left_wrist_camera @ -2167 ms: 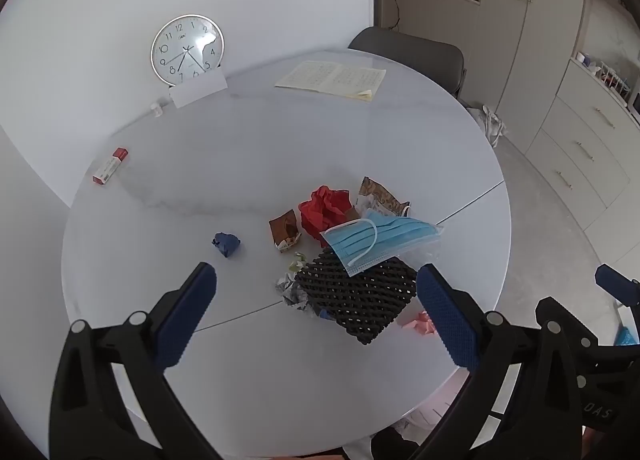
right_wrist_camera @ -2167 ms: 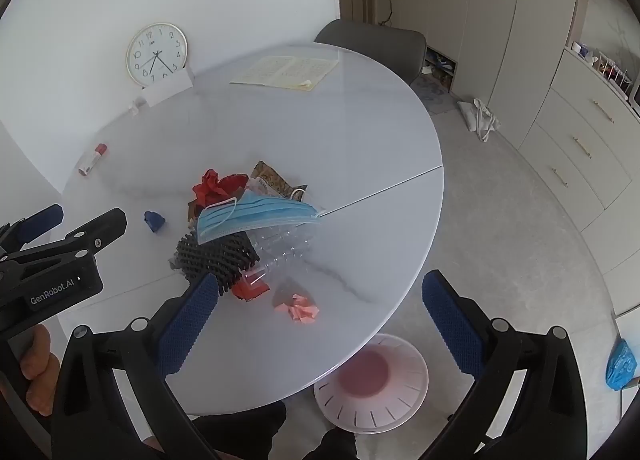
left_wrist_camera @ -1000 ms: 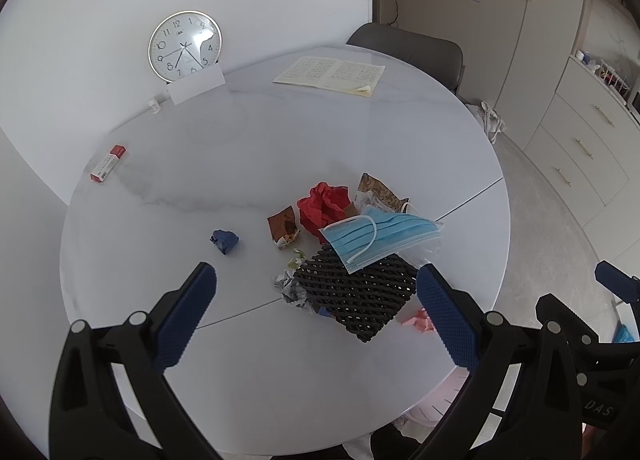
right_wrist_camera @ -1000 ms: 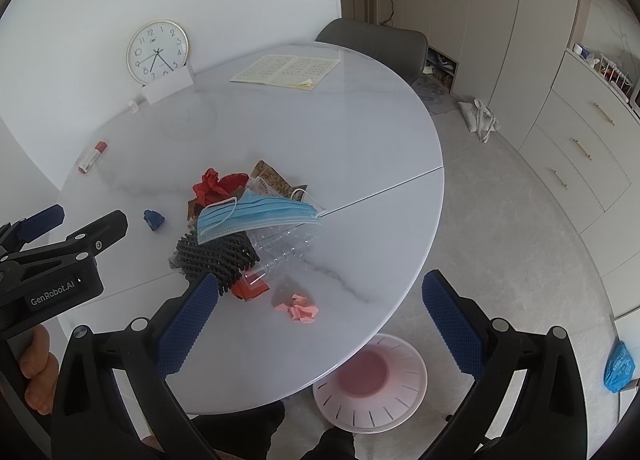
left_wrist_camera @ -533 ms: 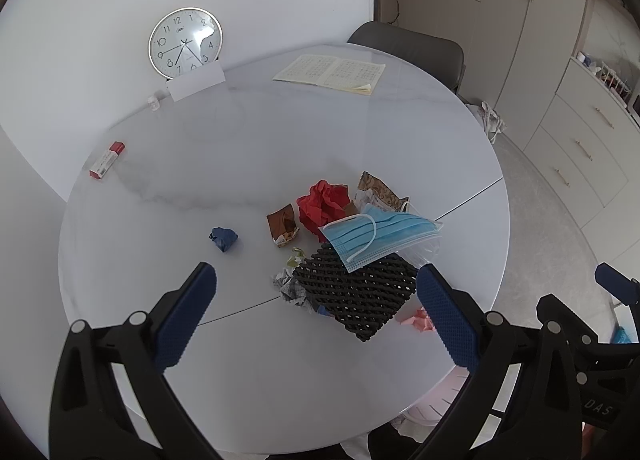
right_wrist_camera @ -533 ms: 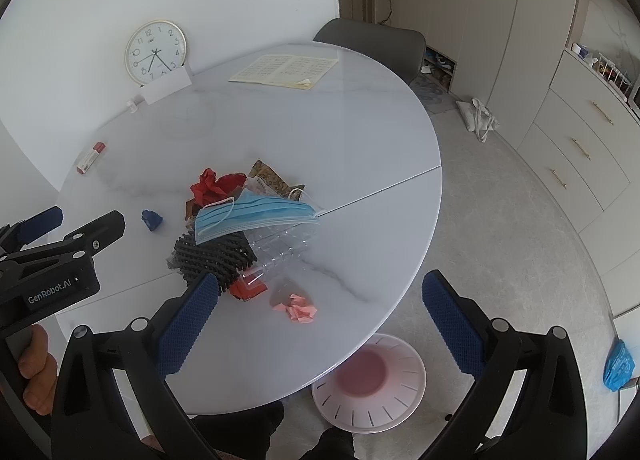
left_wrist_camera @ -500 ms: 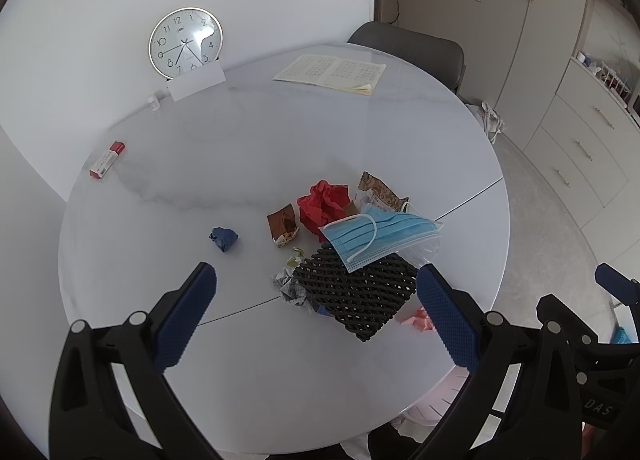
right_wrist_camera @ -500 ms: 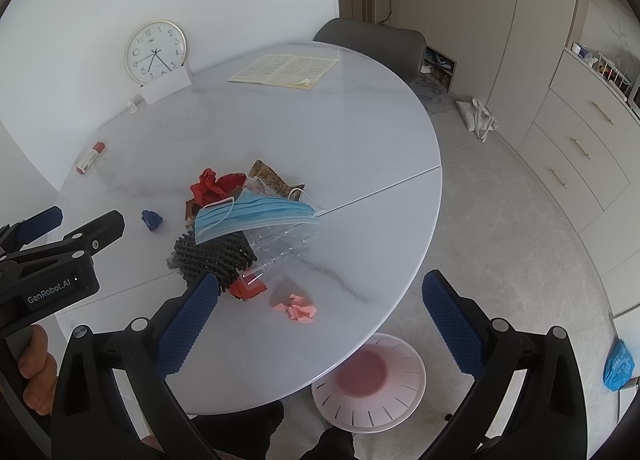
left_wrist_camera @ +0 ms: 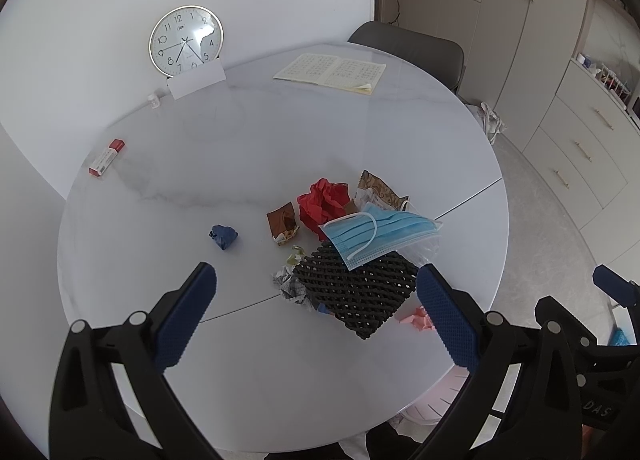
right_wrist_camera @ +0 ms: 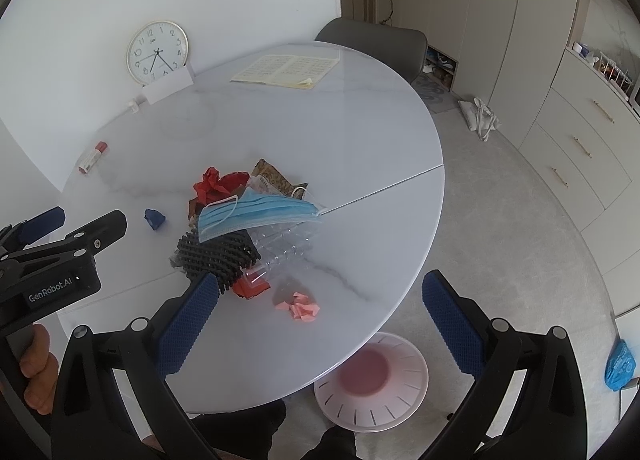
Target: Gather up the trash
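Overhead, a litter pile waits on a round marble table (left_wrist_camera: 280, 132).
Left gripper (left_wrist_camera: 316, 300): spread wide, empty, poised above the table's near edge.
Right gripper (right_wrist_camera: 320, 300): spread wide, empty, over the table's right rim.
Trash pile: a blue face mask (left_wrist_camera: 380, 230) lies atop black foam netting (left_wrist_camera: 356, 290), beside red crumpled paper (left_wrist_camera: 324, 204) and brown snack wrappers (left_wrist_camera: 284, 222).
Strays: a blue paper wad (left_wrist_camera: 223, 236) sits apart to the left; pink paper scraps (right_wrist_camera: 302, 306) lie near the table's edge.
Container: a pink wastebasket (right_wrist_camera: 370, 378) stands on the floor below the rim; its contents cannot be told.
Clear plastic tray (right_wrist_camera: 282, 242): under the mask, apparently empty.
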Demonstrator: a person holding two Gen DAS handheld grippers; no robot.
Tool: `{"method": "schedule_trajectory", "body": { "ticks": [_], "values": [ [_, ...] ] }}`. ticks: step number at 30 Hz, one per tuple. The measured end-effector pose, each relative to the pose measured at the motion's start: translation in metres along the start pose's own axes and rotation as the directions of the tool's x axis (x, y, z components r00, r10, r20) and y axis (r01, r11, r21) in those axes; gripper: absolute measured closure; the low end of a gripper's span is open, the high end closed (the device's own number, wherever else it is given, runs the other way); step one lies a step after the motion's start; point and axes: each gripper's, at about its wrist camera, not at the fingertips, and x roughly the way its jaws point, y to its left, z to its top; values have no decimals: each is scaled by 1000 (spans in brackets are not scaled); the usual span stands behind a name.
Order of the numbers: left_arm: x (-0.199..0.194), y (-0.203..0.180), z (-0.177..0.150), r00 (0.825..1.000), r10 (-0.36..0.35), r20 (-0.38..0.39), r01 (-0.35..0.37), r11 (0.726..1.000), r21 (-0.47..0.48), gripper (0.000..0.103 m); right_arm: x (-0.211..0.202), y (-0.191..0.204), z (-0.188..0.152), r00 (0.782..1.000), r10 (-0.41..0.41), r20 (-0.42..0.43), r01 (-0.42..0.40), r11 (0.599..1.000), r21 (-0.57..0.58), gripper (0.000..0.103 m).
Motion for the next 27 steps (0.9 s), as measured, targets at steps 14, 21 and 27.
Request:
{"method": "schedule_trajectory", "body": {
  "ticks": [14, 21, 27],
  "values": [
    [1, 2, -2, 1000, -1, -4, 1, 1000, -3, 7, 0, 0, 0, 1000, -2, -2, 2, 1000, -2, 2],
    [1, 2, -1, 1000, -4, -7, 4, 1000, -5, 7, 0, 0, 0, 1000, -2, -3, 2, 1000, -2, 2],
    [2, 2, 0, 1000, -6, -7, 6, 1000, -5, 7, 2, 1, -1, 1000, 0, -5, 0, 1000, -2, 2]
  ]
}}
